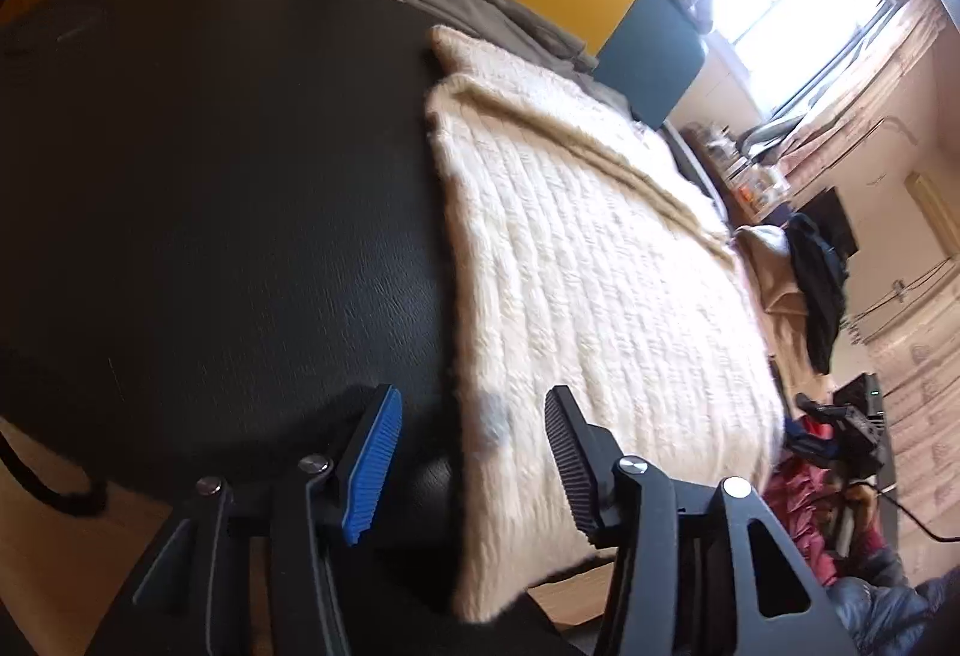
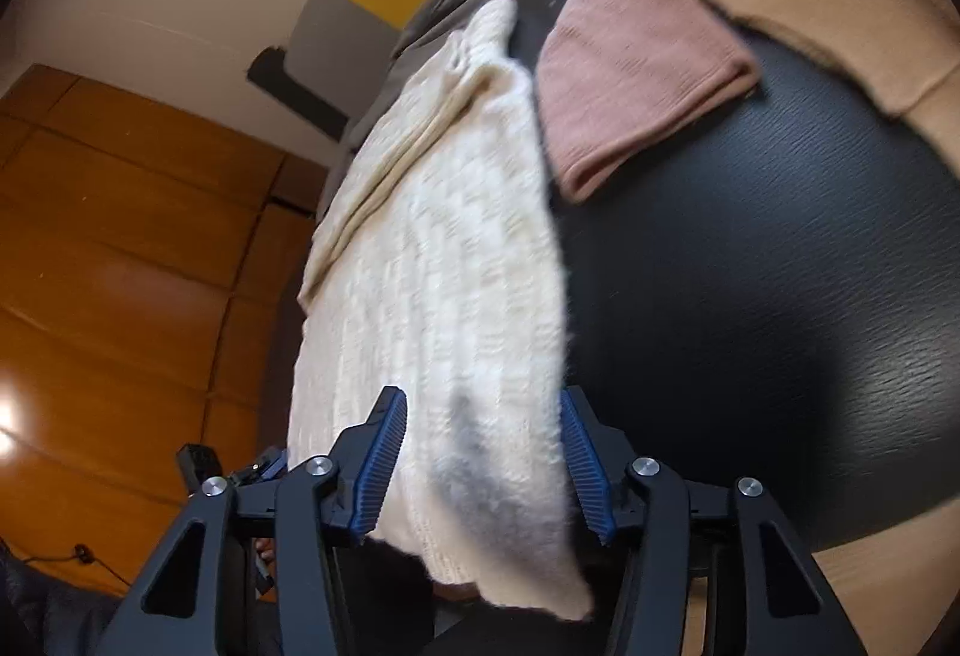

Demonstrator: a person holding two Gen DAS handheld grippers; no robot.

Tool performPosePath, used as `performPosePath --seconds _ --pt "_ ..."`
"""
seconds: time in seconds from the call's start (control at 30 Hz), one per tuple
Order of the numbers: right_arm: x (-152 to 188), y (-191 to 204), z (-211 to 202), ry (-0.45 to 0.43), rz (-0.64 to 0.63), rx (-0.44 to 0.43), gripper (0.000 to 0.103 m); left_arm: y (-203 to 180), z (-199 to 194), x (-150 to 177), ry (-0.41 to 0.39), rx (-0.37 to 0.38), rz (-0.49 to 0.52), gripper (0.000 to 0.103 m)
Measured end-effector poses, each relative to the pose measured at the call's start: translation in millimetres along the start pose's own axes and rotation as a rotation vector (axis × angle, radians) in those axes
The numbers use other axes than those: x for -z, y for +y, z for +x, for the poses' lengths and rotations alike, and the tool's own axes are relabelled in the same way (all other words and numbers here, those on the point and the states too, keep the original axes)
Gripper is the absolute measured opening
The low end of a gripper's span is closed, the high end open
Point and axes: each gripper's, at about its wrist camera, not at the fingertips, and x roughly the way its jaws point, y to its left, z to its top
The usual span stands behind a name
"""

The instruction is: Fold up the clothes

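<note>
1. Cream ribbed knit sweater, fuzzy, spread flat on grained black table; left gripper spread wide over its near edge.
2. Sweater between wide-spread ridged blue pads of right gripper; folded pink knit beside.

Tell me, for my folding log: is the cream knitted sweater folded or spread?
Folded: the cream knitted sweater lies as a narrow layered strip, one doubled edge visible.
</note>
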Motion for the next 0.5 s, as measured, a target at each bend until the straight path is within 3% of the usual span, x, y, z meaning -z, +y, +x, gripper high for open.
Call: performPosePath --seconds 0.13,0.3,0.4,0.43,0.5 --pt "1.7 -0.5 10.0 0.005 0.014 -0.061 0.054 -7.0 3.5 4.8 -0.006 0.015 0.025 0.055" --pt "2.9 3.9 13.6 0.039 0.003 -0.055 0.054 -24.7 11.6 12.9 0.023 0.030 0.071 0.055" --pt "3.5 6.7 15.1 0.066 -0.016 -0.068 0.059 -39.6 13.3 19.9 0.039 -0.032 0.127 0.054" --pt "3.9 8.3 15.6 0.078 -0.027 -0.067 0.059 -43.9 14.1 22.7 0.052 -0.052 0.147 0.051" --pt "5.2 13.0 17.4 0.095 -0.050 -0.045 0.059 -44.1 14.7 24.8 0.060 -0.094 0.144 0.016"
